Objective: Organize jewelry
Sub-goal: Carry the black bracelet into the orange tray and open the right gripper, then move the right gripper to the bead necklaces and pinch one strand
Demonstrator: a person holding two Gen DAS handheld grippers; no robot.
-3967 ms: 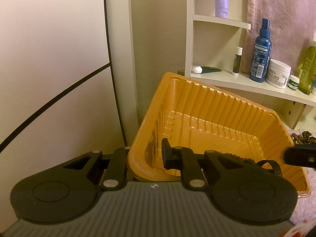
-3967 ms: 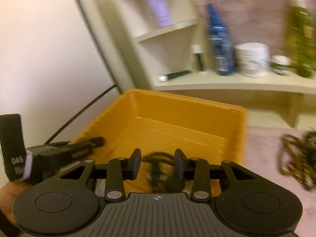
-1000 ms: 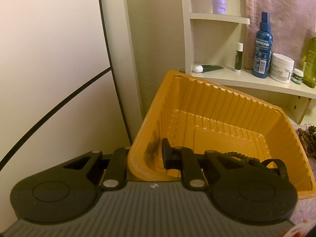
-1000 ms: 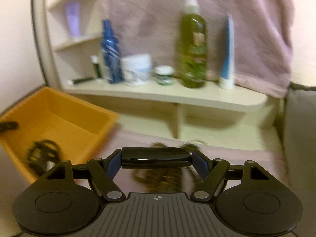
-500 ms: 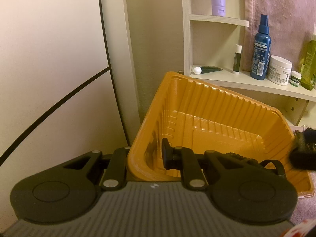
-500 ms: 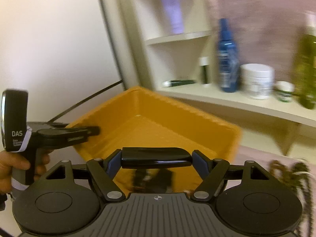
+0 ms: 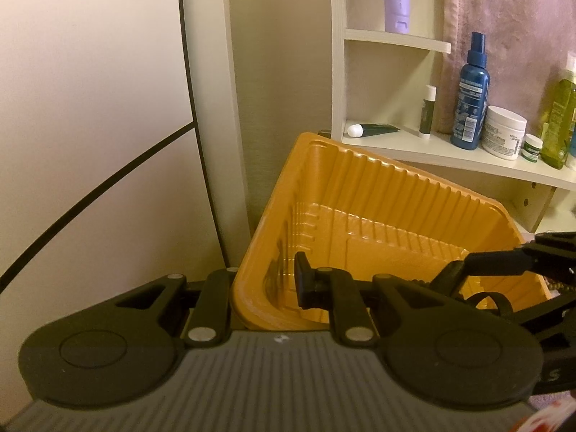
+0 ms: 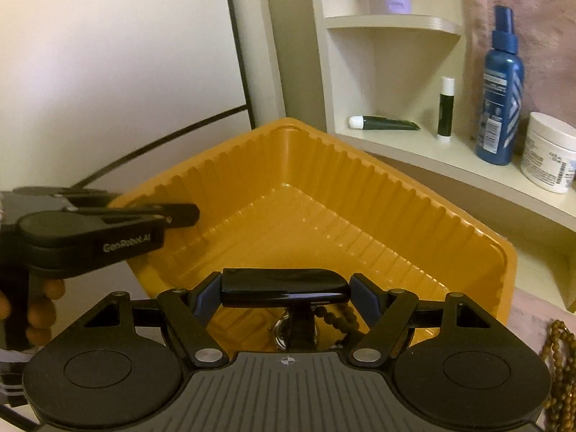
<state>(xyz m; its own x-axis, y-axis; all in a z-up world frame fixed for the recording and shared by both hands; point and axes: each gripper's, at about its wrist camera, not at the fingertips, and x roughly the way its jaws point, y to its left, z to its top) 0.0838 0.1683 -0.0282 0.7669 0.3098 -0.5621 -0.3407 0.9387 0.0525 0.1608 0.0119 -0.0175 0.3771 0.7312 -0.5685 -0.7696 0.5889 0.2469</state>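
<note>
Your left gripper (image 7: 264,289) grips the ribbed orange plastic tray's (image 8: 360,194) rim; your right gripper (image 8: 286,289), clenched on a glossy black bar (image 8: 284,286), should release low inside.

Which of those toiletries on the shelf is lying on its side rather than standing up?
The dark green tube with a white cap, lying flat at the shelf's left end. The lip balm stick, blue spray bottle and white jar all stand upright.
</note>
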